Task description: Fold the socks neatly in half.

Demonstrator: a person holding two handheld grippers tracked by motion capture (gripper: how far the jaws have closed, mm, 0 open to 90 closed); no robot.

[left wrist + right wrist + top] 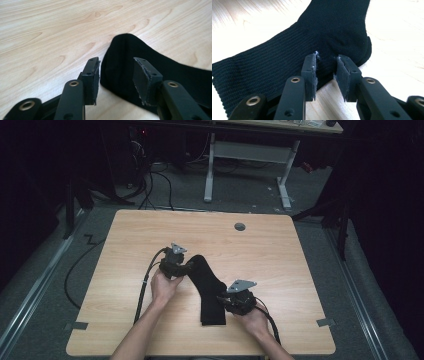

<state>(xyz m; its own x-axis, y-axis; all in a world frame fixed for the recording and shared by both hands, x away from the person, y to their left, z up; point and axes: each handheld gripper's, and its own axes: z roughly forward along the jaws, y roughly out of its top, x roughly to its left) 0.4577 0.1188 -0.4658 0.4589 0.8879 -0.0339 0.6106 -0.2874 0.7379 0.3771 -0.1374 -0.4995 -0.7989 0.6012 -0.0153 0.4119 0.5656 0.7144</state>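
sock [207, 287] mid-table [280, 250], wood free all round

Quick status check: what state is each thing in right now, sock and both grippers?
Black sock: flat on the wooden table, bent at the heel, toe end by the left gripper.
Left gripper: jaws apart, astride the toe end, pads not pressing.
Right gripper: jaws apart around the sock's edge near the heel, not clamped.

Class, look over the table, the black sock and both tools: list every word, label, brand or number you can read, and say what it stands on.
None: no readable text stands on the black sock, the wooden table, the left tool or the right tool.
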